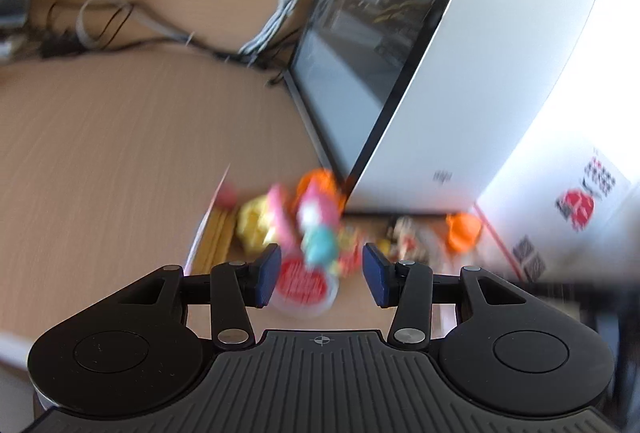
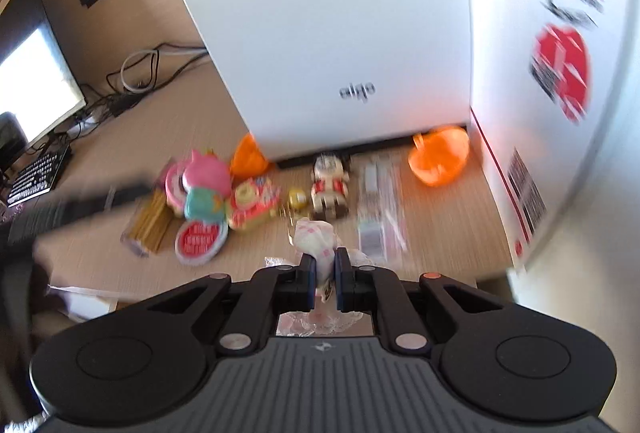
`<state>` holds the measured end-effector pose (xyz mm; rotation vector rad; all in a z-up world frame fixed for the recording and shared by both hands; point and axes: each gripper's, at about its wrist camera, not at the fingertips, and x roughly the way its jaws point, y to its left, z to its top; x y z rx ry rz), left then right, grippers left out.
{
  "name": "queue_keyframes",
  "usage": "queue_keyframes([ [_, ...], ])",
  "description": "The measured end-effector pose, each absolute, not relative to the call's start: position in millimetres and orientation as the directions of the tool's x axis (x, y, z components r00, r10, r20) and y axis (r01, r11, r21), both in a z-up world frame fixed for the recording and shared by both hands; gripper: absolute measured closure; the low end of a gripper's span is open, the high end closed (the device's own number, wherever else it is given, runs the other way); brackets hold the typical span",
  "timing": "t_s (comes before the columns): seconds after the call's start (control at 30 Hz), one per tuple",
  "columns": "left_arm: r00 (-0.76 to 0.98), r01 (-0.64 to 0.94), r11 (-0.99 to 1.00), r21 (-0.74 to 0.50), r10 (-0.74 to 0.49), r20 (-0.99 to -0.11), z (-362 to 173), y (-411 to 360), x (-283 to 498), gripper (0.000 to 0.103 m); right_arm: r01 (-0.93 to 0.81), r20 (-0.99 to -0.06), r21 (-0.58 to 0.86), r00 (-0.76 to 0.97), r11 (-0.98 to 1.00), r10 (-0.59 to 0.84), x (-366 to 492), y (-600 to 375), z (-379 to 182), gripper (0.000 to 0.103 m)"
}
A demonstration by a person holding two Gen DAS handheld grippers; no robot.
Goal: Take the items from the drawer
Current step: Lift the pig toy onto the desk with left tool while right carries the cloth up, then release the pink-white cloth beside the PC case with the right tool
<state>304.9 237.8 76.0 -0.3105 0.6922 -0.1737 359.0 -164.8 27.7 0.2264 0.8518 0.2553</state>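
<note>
My right gripper (image 2: 325, 275) is shut on a small white wrapped packet (image 2: 316, 238) with pink print, held above the desk. Ahead of it on the wooden desk (image 2: 440, 229) lie a pink and teal toy (image 2: 204, 189), a round red-lidded tin (image 2: 200, 239), a small doll figure (image 2: 330, 187), a clear packet (image 2: 378, 209) and a bundle of yellow sticks (image 2: 150, 223). My left gripper (image 1: 320, 271) is open above the red tin (image 1: 302, 285) and the pink and teal toy (image 1: 316, 229). That view is blurred. No drawer shows.
A white computer case (image 2: 340, 33) stands behind the items, with a white printed box (image 2: 552, 93) to its right. Orange plastic pieces (image 2: 440, 155) lie at the case's foot. Cables (image 1: 100, 21), a monitor (image 2: 36, 73) and a keyboard (image 2: 36, 173) are at the left.
</note>
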Motion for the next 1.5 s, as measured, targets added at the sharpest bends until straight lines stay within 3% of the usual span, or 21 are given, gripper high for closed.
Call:
queue_keyframes([
  [0.3, 0.7, -0.026, 0.922, -0.387, -0.259, -0.665, 55, 261, 257, 0.055, -0.234, -0.563, 0.238, 0.758, 0.943, 0.33, 413, -113, 30, 0.094],
  [0.53, 0.686, -0.078, 0.929, -0.361, -0.213, -0.696, 54, 277, 241, 0.055, -0.239, -0.588, 0.043, 0.779, 0.97, 0.218, 433, -77, -8, 0.093],
  [0.77, 0.668, -0.089, 0.926, -0.366, -0.217, -0.712, 48, 281, 239, 0.055, -0.239, -0.576, -0.017, 0.796, 0.971, 0.186, 427, -72, -12, 0.082],
  [0.87, 0.666, -0.081, 0.928, -0.363, -0.221, -0.713, 49, 280, 237, 0.055, -0.238, -0.566, 0.01, 0.799, 0.971, 0.202, 421, -79, -4, 0.075],
  [1.2, 0.692, -0.064, 0.934, -0.35, -0.211, -0.69, 66, 288, 211, 0.055, -0.13, -0.541, 0.16, 0.817, 0.978, 0.197, 395, -116, 26, 0.075],
  [1.5, 0.779, -0.049, 0.95, -0.307, -0.156, -0.608, 80, 293, 145, 0.055, -0.028, -0.53, 0.353, 0.818, 0.935, 0.225, 292, -145, 59, 0.072],
])
